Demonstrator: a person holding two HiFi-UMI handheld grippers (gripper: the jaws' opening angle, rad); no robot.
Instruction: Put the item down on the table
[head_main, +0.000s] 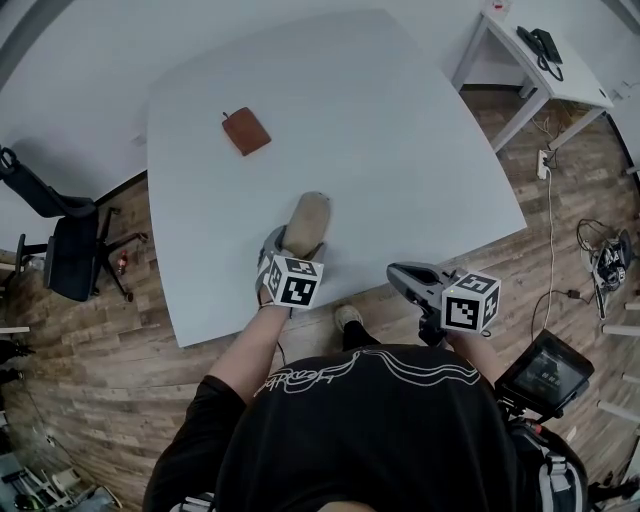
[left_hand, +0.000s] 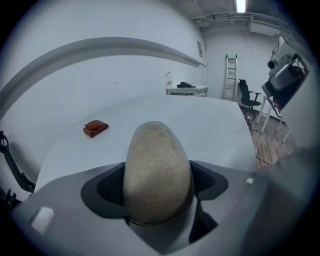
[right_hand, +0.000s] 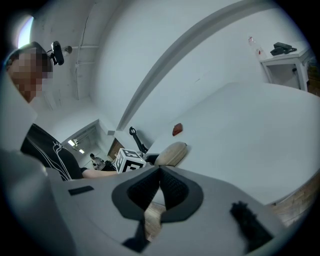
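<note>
1. A beige shoe (head_main: 307, 222), rounded at the toe with a nappy, suede-like upper and a thin paler rim round the sole, is sitting clamped between the jaws of the left gripper (head_main: 290, 247), toe pointing away from the person.
2. The shoe is hovering low over the near part of the pale, smooth, matte table (head_main: 400, 150); whether it is touching the top cannot be told.
3. The right gripper (head_main: 405, 275) is hanging past the table's near edge, its ribbed dark pads pressing together with nothing between them.
4. A flat reddish-brown wallet (head_main: 246, 131), leather-like, is lying well apart on the far left of the table.
</note>
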